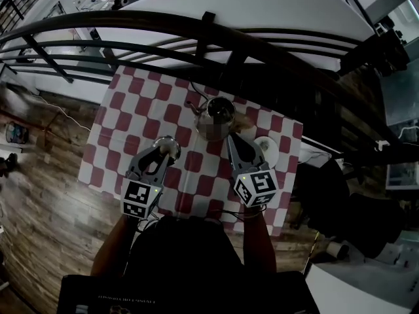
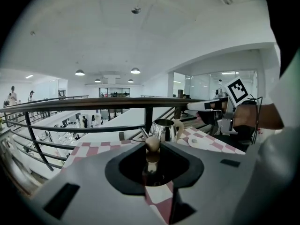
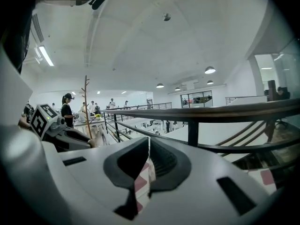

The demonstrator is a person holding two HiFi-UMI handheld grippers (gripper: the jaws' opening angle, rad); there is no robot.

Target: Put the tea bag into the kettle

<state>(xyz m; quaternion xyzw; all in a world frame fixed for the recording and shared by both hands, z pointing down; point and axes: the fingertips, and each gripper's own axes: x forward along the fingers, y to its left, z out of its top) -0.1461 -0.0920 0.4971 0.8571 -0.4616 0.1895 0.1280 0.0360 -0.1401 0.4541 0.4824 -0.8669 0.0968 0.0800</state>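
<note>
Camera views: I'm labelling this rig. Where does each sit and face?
Head view: on the person's head, looking steeply down at the checkered table; both forearms show.
Left gripper view: on the left hand-held gripper, facing the kettle; jaws grip its lid knob; right hand shows.
Right gripper view: on the right hand-held gripper, facing the railing; jaws shut.
Head and left gripper views share the kettle.

2 grey tools (image 1: 163,150) (image 1: 231,139) (black-white marker cubes (image 1: 139,198) (image 1: 256,187))
</note>
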